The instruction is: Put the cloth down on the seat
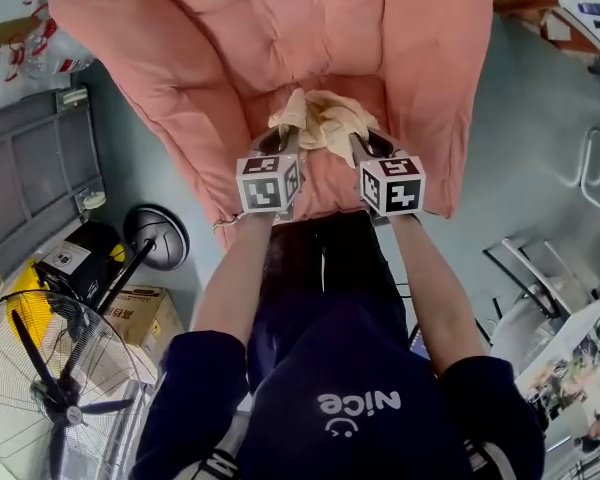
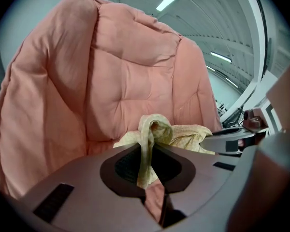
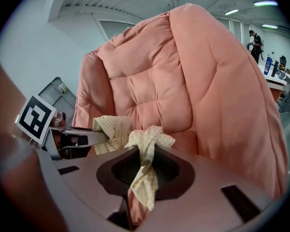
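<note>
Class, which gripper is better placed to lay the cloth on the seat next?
Neither clearly: left gripper and right gripper both pinch the cloth, level, side by side over the pink seat. Probably lower both together.

Navy short-sleeved shirt (image 1: 340,393) with white smiley print; left gripper (image 1: 288,136) and right gripper (image 1: 358,140) bear black-and-white marker cubes (image 1: 268,181).

The cloth (image 1: 322,120) is pale yellow with a fine check, bunched up over the front edge of the seat (image 1: 180,78). One end is pinched in the left gripper (image 2: 147,149), the other in the right gripper (image 3: 146,151). The seat is plump, quilted and pink.
</note>
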Demonstrator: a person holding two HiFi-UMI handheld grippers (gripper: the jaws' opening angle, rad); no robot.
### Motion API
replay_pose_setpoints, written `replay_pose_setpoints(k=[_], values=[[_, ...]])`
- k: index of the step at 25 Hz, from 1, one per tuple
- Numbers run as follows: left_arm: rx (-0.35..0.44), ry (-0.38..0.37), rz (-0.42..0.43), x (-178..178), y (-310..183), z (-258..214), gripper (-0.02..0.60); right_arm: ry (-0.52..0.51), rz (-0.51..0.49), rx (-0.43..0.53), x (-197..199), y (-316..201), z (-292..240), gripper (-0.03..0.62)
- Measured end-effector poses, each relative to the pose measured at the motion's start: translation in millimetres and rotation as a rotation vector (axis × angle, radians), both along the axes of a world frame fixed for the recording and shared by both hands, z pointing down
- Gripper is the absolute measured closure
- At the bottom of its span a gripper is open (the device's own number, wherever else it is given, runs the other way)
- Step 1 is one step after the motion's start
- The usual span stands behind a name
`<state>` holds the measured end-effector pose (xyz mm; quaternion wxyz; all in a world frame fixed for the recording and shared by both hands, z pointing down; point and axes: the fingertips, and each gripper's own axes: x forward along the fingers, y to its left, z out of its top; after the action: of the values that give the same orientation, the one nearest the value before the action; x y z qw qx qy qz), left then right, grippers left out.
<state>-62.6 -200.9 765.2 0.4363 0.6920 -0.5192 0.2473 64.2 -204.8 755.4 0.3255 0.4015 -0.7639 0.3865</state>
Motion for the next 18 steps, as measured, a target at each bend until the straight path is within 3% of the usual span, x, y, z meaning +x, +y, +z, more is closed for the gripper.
replay_pose_setpoints(k=[8,14,18], values=[[-0.079,-0.055,-0.007,-18,11,42,0.523,0.006,0.057,-0.062,4,5,43,0.514],[-0.147,-0.056,-0.013,-21,12,71,0.523,0.033,0.061,-0.113,6,8,76,0.514],[-0.218,-0.04,-0.116,-26,16,86,0.522,0.066,0.014,-0.145,1,19,93,0.514]])
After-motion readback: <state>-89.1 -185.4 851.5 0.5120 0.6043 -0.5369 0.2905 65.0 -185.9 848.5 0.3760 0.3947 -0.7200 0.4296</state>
